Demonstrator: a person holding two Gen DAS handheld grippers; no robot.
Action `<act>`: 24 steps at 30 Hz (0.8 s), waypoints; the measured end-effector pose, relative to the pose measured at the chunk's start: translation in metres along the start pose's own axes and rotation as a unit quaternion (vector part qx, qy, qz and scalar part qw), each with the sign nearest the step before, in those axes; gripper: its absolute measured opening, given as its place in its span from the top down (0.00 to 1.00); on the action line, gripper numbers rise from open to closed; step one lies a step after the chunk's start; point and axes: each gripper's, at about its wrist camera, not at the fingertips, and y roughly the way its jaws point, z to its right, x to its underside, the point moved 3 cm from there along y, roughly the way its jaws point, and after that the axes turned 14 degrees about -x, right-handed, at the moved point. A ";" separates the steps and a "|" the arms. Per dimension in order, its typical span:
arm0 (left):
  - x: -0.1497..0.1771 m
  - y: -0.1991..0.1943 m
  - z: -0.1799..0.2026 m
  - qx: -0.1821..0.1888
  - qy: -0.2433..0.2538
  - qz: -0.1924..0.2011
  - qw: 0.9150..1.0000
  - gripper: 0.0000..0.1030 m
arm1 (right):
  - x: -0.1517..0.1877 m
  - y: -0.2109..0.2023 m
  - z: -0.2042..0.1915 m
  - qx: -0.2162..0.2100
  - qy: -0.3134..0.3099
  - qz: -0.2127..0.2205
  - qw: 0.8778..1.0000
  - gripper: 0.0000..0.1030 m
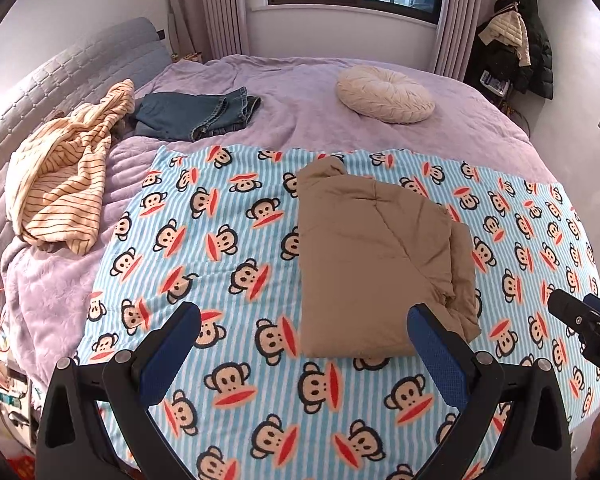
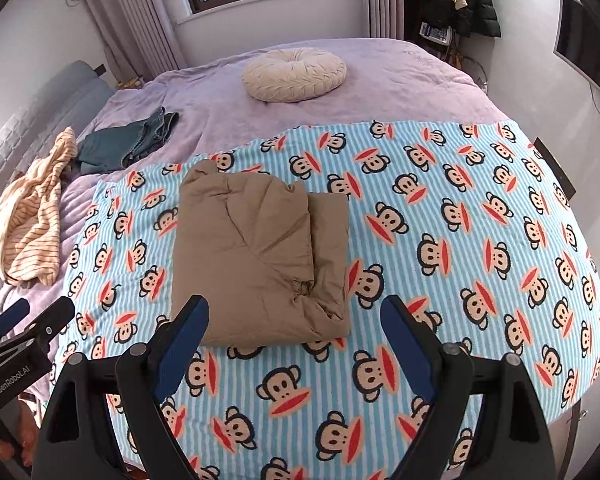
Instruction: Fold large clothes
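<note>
Blue pads: both sets spread wide with nothing between them; my left gripper and right gripper hover just short of the garment's near edge.
Garment: tan padded jacket, folded into a thick rectangle, lying on the monkey-print blanket.
Handling: I judge it soft, puffy, light, probably slick-faced; layers may slide apart.
Hold: I'd pinch all layers at the near corners.
Beyond: striped top and jeans wait on the lilac bedspread.
</note>
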 end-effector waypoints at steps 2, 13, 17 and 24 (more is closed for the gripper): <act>0.000 0.000 0.000 0.000 0.001 0.000 1.000 0.00 | 0.001 -0.001 0.000 0.001 0.001 0.001 1.000 0.13; 0.002 -0.003 0.000 -0.002 -0.003 -0.001 1.000 0.00 | 0.000 -0.001 0.000 0.000 0.001 0.001 1.000 0.13; 0.002 -0.003 0.000 -0.001 -0.002 -0.001 1.000 0.00 | 0.000 -0.001 0.001 -0.001 0.001 0.000 1.000 0.13; 0.002 -0.003 0.000 -0.002 -0.003 -0.001 1.000 0.00 | 0.001 -0.001 0.000 0.000 0.002 0.000 1.000 0.13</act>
